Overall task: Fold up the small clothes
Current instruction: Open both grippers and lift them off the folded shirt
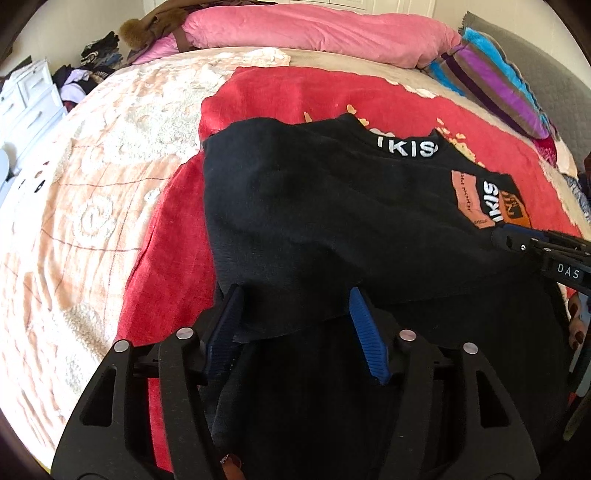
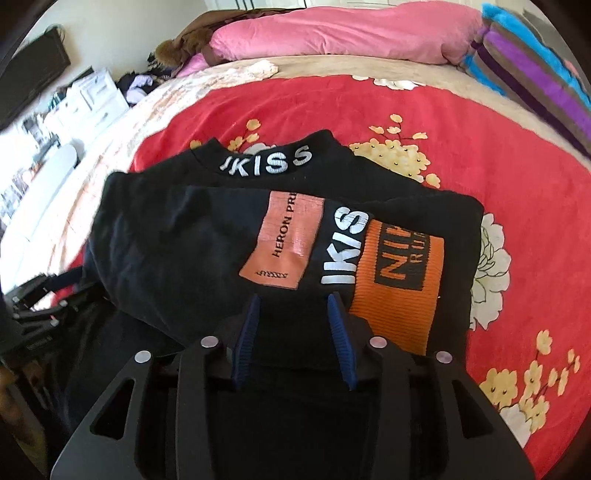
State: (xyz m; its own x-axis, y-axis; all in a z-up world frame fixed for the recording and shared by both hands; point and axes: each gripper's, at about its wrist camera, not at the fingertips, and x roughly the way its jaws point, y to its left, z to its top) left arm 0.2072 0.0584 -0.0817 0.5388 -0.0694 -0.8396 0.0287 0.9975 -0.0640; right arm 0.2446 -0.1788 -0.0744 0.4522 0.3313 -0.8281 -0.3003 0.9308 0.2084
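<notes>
A small black shirt point(image 1: 314, 206) with white "KISS" lettering and orange patches lies folded over on the red flowered blanket point(image 1: 295, 96). My left gripper point(image 1: 293, 291) is open, its blue pads on either side of the shirt's near hem, fabric lying between them. My right gripper point(image 2: 293, 299) is open too, at the near edge of the shirt point(image 2: 207, 236) just below the peach patch point(image 2: 284, 240) and orange patch point(image 2: 399, 273). The right gripper also shows at the right edge of the left wrist view point(image 1: 517, 240).
A pink pillow point(image 1: 314, 29) and a striped blue-purple cushion point(image 1: 495, 81) lie at the bed's far end. A cream blanket point(image 1: 74, 203) covers the left of the bed. White drawers point(image 1: 29, 99) and piled clothes point(image 1: 88, 74) stand beyond the left edge.
</notes>
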